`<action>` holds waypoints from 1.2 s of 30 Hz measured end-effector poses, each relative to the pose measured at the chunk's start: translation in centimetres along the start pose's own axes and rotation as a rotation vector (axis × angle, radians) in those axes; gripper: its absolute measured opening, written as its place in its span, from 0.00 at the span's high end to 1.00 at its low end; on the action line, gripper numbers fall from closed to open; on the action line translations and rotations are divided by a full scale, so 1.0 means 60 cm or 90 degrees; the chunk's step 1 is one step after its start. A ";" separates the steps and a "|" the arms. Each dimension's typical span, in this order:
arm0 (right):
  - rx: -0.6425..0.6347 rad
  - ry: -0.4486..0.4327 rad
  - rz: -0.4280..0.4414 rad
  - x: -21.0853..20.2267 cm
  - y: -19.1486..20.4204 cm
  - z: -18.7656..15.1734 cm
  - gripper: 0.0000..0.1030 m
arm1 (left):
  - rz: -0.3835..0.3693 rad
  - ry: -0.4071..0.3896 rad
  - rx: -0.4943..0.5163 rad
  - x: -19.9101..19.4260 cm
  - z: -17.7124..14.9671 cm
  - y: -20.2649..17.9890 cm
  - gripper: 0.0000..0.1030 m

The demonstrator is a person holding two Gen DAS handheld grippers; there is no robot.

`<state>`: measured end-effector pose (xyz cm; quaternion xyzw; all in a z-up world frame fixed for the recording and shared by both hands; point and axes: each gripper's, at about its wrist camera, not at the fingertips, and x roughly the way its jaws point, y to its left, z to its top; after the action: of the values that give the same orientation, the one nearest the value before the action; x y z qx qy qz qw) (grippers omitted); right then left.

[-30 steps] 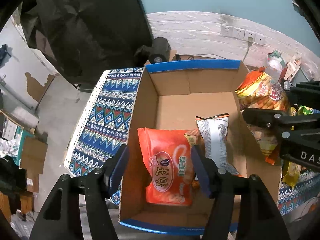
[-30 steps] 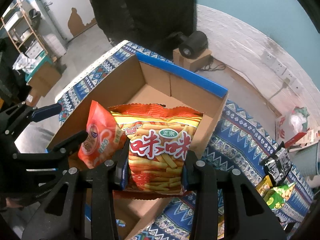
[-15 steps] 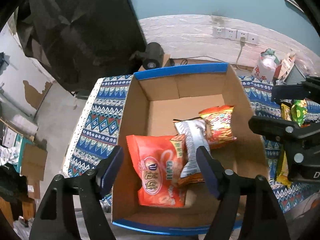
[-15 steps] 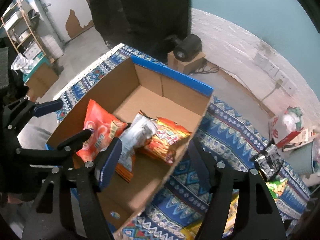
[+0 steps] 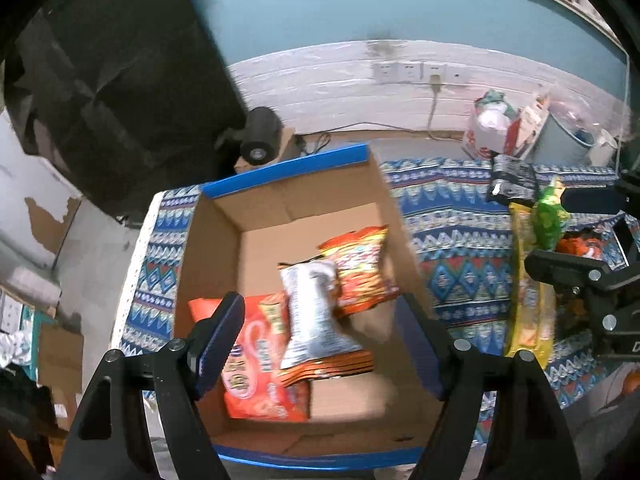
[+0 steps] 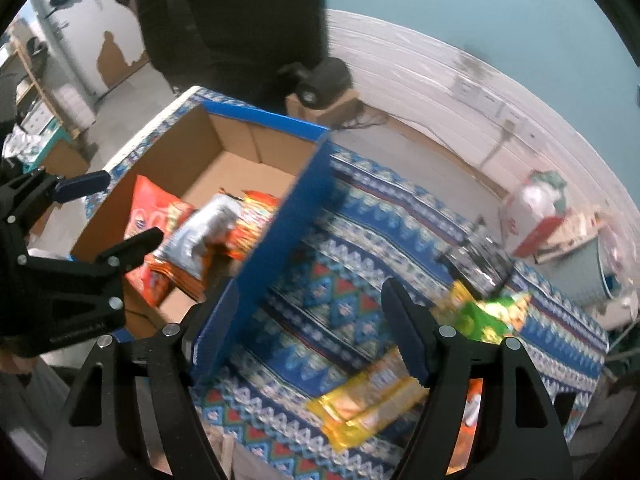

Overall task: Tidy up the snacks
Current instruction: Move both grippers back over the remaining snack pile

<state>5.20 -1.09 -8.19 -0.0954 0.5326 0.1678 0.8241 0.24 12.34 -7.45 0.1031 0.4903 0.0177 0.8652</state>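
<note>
A cardboard box with a blue rim stands on the patterned cloth. In it lie a red-orange bag, a silver bag and an orange stick-snack bag. My left gripper hovers above the box, its jaws opening. The bags lie below it and its pads press on nothing. My right gripper is open and holds nothing. It is over the cloth just right of the box wall. A yellow pack, a green bag and a black pack lie on the cloth beyond it.
The blue patterned tablecloth runs right of the box. A black cylinder on a small carton sits behind the box, near a dark-clothed person. A white bag and a pale bin stand by the wall.
The right gripper let go of the orange stick-snack bag, which now lies in the box, and swung right over the cloth. The left gripper's jaws widened, and it also shifted right.
</note>
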 end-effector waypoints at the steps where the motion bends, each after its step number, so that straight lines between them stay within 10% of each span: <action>1: 0.004 0.000 -0.004 -0.004 -0.007 -0.006 0.28 | -0.002 -0.002 0.004 -0.003 0.002 -0.007 0.23; 36: 0.236 0.104 -0.080 0.022 -0.287 -0.212 0.27 | -0.108 0.057 0.147 0.065 0.037 -0.280 0.23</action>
<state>1.44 -21.06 -15.04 0.0115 0.6122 0.0072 0.7906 2.97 -3.96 -12.96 0.1592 0.5341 -0.1072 0.8233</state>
